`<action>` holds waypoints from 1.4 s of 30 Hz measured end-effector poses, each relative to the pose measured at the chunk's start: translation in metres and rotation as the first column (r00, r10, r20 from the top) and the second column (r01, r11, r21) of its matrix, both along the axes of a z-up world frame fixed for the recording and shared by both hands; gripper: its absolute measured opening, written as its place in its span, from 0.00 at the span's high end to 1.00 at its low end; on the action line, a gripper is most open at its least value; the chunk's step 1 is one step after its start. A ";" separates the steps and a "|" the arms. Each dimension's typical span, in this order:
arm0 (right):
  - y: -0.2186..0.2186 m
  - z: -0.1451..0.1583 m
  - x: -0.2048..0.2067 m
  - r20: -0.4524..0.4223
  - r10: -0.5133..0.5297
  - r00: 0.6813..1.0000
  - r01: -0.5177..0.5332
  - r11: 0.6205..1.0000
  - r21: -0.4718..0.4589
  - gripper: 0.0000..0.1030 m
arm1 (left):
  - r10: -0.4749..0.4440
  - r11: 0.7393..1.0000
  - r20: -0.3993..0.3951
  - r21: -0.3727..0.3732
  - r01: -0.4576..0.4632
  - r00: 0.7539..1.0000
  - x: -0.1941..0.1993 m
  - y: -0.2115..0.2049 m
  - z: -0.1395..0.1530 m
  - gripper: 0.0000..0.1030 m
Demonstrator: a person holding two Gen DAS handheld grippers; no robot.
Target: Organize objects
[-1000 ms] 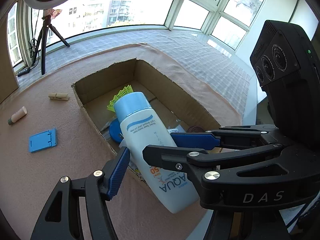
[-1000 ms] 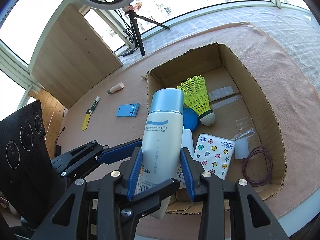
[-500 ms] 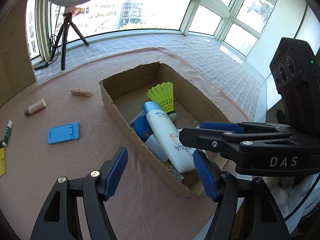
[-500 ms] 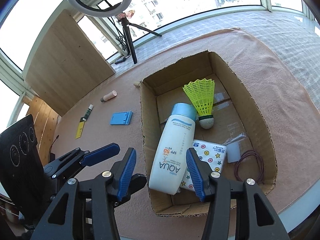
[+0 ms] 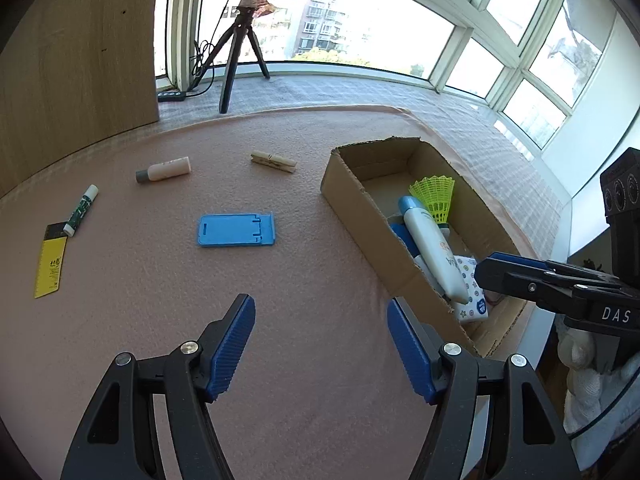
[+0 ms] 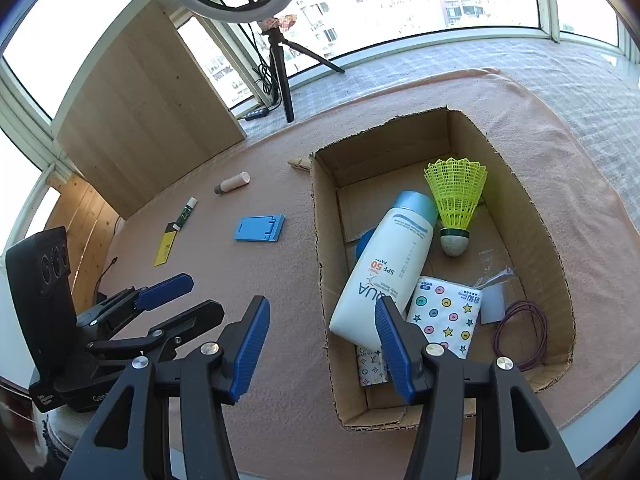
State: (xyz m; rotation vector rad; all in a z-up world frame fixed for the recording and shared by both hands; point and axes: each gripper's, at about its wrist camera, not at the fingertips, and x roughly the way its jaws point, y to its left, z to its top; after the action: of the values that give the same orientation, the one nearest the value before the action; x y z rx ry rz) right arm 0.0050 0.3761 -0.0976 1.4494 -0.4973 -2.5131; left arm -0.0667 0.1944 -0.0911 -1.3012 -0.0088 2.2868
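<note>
Apparently bottle (image 6: 386,264) boxed, beyond right tongs (image 6: 320,344)

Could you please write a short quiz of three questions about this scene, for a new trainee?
1. True or false: the sunscreen bottle lies inside the cardboard box.
2. Which item lies outside the box? A) shuttlecock B) blue phone stand C) tissue pack
3. Fill in: both the left gripper and the right gripper are ____.

Key: 1 true; 2 B; 3 open.
</note>
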 end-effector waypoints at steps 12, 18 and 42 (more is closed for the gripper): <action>-0.035 0.008 0.007 -0.040 0.027 0.999 -0.028 1.000 -0.014 0.50 | 0.195 0.980 0.021 -0.053 -0.194 0.981 -0.018 -0.114 -0.008 0.30; -0.062 0.014 0.016 -0.067 0.073 0.995 -0.069 0.996 0.058 0.50 | 0.254 0.960 0.025 -0.132 -0.248 0.967 -0.044 -0.171 -0.018 0.27; -0.054 -0.008 0.038 0.043 -0.001 0.999 0.001 1.000 0.004 0.49 | 0.315 0.933 0.183 -0.242 -0.268 0.931 -0.182 -0.231 -0.089 0.26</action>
State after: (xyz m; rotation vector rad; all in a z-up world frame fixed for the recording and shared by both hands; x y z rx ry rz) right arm 0.0431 0.3222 -0.1058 1.5078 -0.5003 -2.4899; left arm -0.2485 -0.0363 -0.1801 -1.7651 -0.0363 2.4282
